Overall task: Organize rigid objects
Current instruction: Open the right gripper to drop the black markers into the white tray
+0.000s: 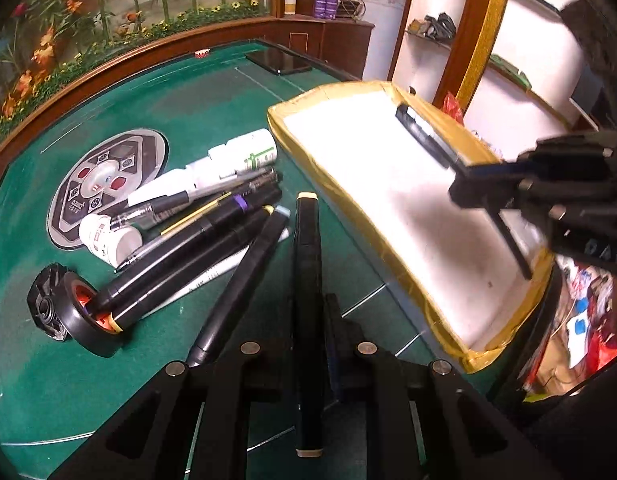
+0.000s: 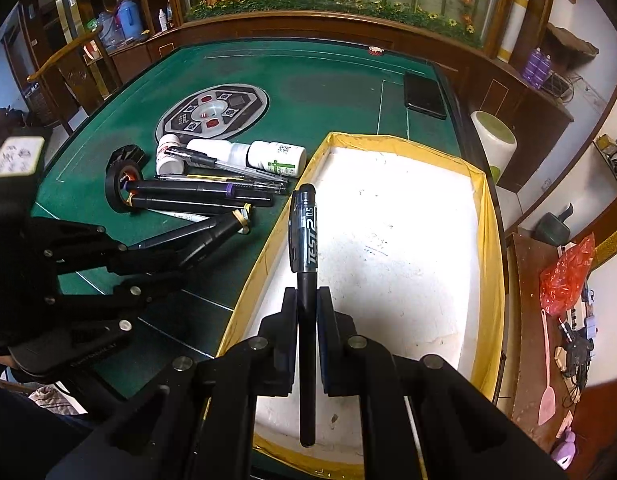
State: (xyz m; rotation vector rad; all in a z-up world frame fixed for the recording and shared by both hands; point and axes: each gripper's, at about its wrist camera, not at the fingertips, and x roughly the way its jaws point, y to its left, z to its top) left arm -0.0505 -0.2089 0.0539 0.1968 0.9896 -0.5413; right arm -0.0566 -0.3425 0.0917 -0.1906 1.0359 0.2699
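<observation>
While left tool (image 1: 308, 320) clamps square-capped black marker (image 1: 307, 248), right tool (image 2: 307, 312) grips slim glossy pen (image 2: 306, 264).

Each handheld unit is built from matte black plastic. The left gripper (image 1: 308, 344) and the right gripper (image 2: 307, 320) share one layout: two flat black fingers (image 2: 287, 320) on angled, ribbed linkage arms with triangular cut-outs. Round silver pivot screws (image 2: 356, 342) sit at the linkage joints, four visible per unit. Blue pad edging shows on the inner finger faces. The left unit carries a white square marker plate (image 2: 15, 156) with dark printed figures.
</observation>
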